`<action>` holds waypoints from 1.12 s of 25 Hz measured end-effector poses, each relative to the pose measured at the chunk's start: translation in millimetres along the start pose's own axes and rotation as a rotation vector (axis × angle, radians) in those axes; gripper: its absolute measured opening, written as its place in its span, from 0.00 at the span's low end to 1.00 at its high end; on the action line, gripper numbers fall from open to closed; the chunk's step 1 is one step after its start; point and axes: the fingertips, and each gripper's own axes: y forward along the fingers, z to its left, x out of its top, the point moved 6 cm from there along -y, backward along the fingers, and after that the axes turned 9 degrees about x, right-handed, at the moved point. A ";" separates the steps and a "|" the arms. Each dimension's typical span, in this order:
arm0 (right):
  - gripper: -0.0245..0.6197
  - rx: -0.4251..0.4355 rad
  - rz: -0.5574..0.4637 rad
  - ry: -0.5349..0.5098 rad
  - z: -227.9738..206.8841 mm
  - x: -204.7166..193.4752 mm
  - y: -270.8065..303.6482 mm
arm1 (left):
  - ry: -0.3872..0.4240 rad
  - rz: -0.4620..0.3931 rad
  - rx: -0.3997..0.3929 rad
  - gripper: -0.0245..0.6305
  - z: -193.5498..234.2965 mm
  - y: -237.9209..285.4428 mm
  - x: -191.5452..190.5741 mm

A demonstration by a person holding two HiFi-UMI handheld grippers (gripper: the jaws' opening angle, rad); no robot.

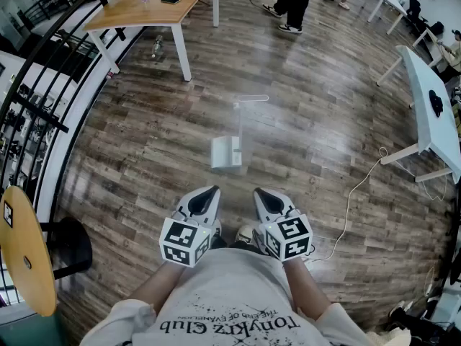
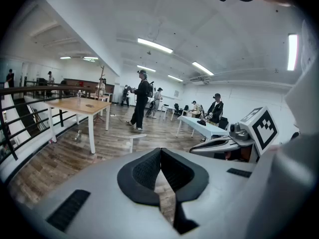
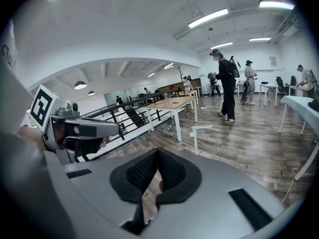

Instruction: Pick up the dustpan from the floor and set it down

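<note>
A white dustpan stands upright on the wooden floor, its long handle rising toward me. It lies a short way ahead of both grippers, touched by neither. My left gripper and right gripper are held side by side close to my body, both shut and empty. In the left gripper view the dark pads meet with nothing between them, and the dustpan handle shows beyond. The right gripper looks the same, with the handle ahead of it.
A wooden table stands at the back left with a bottle on the floor beside it. A white table and a trailing cable are on the right. A black railing and a round yellow table line the left. A person stands far ahead.
</note>
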 end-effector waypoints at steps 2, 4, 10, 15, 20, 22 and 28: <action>0.08 0.001 0.003 -0.001 1.3 -0.2 -0.4 | 0.001 0.000 0.001 0.07 0.1 -1.3 0.4; 0.08 0.002 0.005 -0.003 2.5 -0.8 -0.6 | 0.002 -0.001 0.002 0.07 0.4 -2.6 0.2; 0.08 0.006 0.012 -0.003 6.2 -1.9 1.0 | 0.000 0.002 0.004 0.07 3.5 -5.3 -0.7; 0.08 0.006 0.020 -0.003 9.3 -2.9 5.5 | -0.002 0.005 0.001 0.07 8.5 -6.6 -1.9; 0.08 -0.006 0.020 0.005 9.9 -0.4 10.5 | -0.005 0.005 -0.003 0.07 16.2 -5.1 0.4; 0.08 -0.019 0.000 0.024 9.2 1.0 12.2 | -0.006 0.005 -0.008 0.07 19.7 -4.5 0.8; 0.08 -0.058 -0.032 0.038 12.4 10.1 22.9 | -0.004 0.008 -0.032 0.07 36.6 -4.9 3.3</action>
